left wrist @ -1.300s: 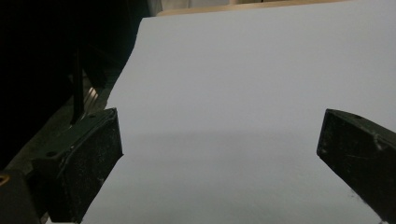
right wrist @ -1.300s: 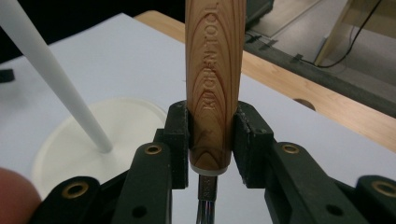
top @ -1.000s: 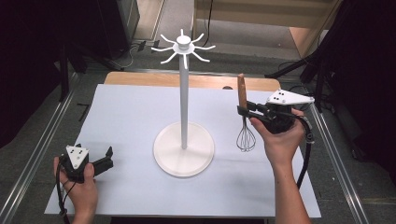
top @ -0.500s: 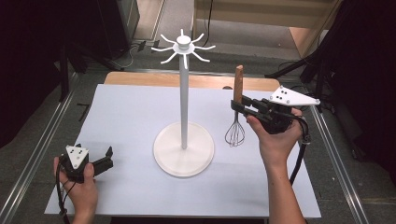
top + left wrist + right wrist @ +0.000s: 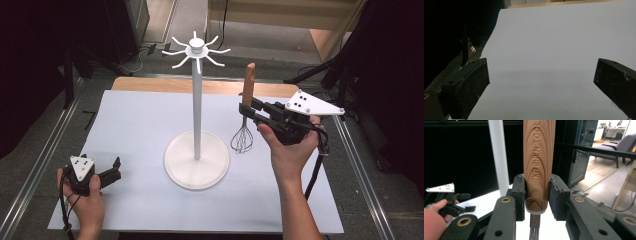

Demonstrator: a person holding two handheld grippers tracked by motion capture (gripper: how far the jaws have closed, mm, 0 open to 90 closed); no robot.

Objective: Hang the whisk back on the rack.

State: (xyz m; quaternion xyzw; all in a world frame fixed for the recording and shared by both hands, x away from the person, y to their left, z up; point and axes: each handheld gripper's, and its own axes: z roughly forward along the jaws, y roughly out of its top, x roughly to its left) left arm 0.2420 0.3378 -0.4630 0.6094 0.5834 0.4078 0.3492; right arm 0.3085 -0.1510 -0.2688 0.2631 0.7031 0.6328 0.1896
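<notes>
The whisk (image 5: pixel 243 120) hangs upright in the air to the right of the white stand (image 5: pixel 197 150), wooden handle up and wire loops down, the loops near the rim of the stand's round base without touching it; the right gripper (image 5: pixel 246 111) has its jaws clamped on the lower end of the handle, one pad pressed against each side, and points toward the stand's pole; in the right gripper view the handle (image 5: pixel 539 162) rises straight between the two black pads, its rounded wooden end just below them and the metal neck running down from there; the words KITCHEN TOOL run along the grain; the stand's white pole (image 5: pixel 498 157) passes just left of the handle in that view; the stand's hooks spread out at the pole's top, well above the whisk.

The left gripper (image 5: pixel 116 169) rests low on the white surface (image 5: pixel 140 120), well to the left of the stand's base, held in the person's left hand (image 5: pixel 85 200); its jaws stand wide apart with bare surface between them in the left gripper view (image 5: pixel 541 82).
</notes>
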